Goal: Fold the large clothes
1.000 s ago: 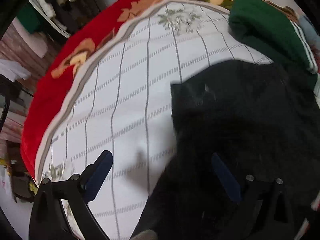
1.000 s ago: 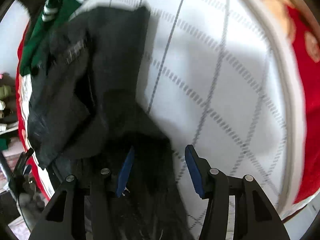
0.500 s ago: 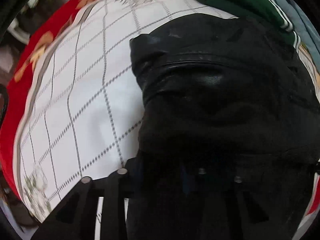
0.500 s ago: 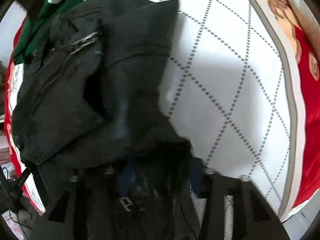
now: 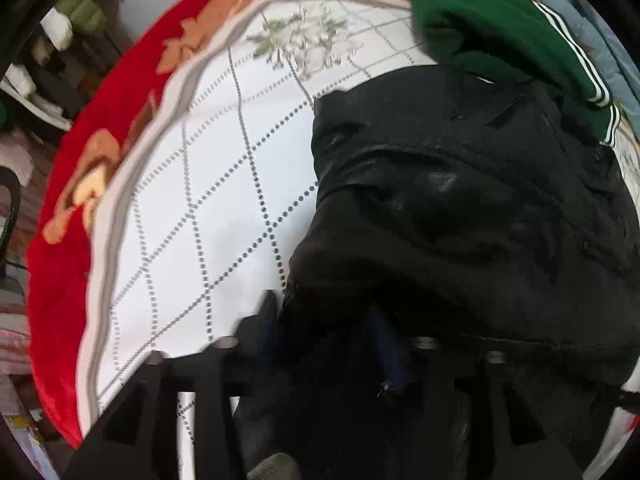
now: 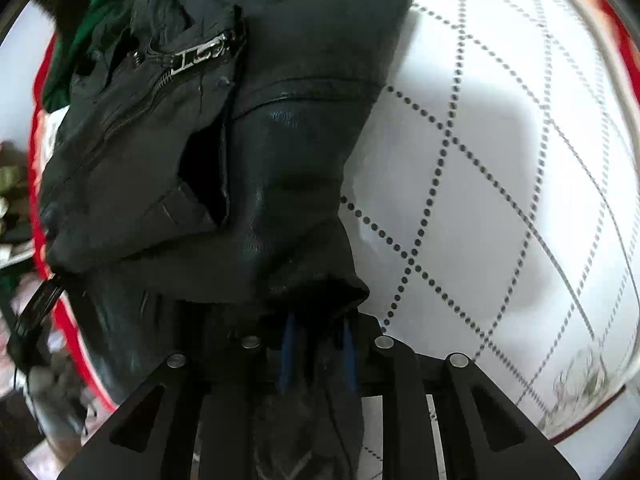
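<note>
Black leather fills most of what we see: a large black leather jacket (image 5: 460, 208) lies bunched on the white quilted bedspread with dotted grey diamond lines (image 5: 208, 208), toward the side of the bed where a dark green knitted garment with white stripes (image 5: 492, 28) rests. We note the green garment touching the jacket's far edge, partly overlapping it.

From the left wrist view, our left gripper (image 5: 332, 332) sits low in frame with its fingers drawn close together and jacket leather bunched between them; the blue pads are mostly buried under the fabric, so we read it as clamped on the jacket's near edge. A red blanket with orange floral print (image 5: 68, 264) borders the bedspread on the outer side.

From the right wrist view, our right gripper (image 6: 318, 350) likewise has its two blue pads (image 6: 287, 356) close together, a gathered fold of the jacket (image 6: 280, 152) pinched between them. Beyond it the jacket shows a metal zipper with a silver pull (image 6: 200, 56) and an open dark gap between two panels. The bedspread (image 6: 500, 184) lies bare to the right of the jacket, and the green garment (image 6: 96, 12) peeks out past the far-left edge.

Both near edges of the jacket appear lifted off the bedspread at the grippers.
</note>
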`<state>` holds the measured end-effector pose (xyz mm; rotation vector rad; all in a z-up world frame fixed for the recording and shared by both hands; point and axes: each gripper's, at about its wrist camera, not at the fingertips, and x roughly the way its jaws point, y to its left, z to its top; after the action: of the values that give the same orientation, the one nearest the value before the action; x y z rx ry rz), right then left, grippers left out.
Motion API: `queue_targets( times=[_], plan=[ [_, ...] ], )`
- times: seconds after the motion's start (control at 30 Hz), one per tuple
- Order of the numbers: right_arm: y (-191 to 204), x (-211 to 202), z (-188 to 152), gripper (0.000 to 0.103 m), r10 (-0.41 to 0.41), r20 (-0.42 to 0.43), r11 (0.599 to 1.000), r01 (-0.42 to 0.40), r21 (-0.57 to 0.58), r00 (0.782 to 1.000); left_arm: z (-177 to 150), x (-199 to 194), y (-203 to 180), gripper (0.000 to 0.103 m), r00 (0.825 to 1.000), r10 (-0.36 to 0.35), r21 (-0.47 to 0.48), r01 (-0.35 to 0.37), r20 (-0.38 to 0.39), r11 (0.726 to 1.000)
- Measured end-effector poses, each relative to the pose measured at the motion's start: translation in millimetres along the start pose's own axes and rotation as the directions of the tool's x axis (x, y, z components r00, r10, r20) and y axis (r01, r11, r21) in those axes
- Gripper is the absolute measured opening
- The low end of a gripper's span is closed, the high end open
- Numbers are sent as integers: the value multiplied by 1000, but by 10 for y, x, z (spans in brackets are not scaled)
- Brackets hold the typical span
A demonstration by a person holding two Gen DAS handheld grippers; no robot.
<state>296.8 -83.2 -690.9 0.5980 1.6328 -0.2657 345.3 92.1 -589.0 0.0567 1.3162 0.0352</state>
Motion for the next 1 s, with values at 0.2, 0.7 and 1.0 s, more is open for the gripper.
queue_targets(
  times=[0.2,0.7,1.0],
  plan=[
    [426,45,-253,36,-168,50,985,169,-16,984,-207,105,41,96,999,24,-57,-27,-48,998],
    [974,-84,-438,46,-280,117,955,289,-68,953,-242,254,85,96,997,47,-95,-53,-61,994],
    [1154,93,-634,47,-403,159,905,418,-75,901,-281,223,24,99,997,56,-92,-61,-59,994]
  ],
)
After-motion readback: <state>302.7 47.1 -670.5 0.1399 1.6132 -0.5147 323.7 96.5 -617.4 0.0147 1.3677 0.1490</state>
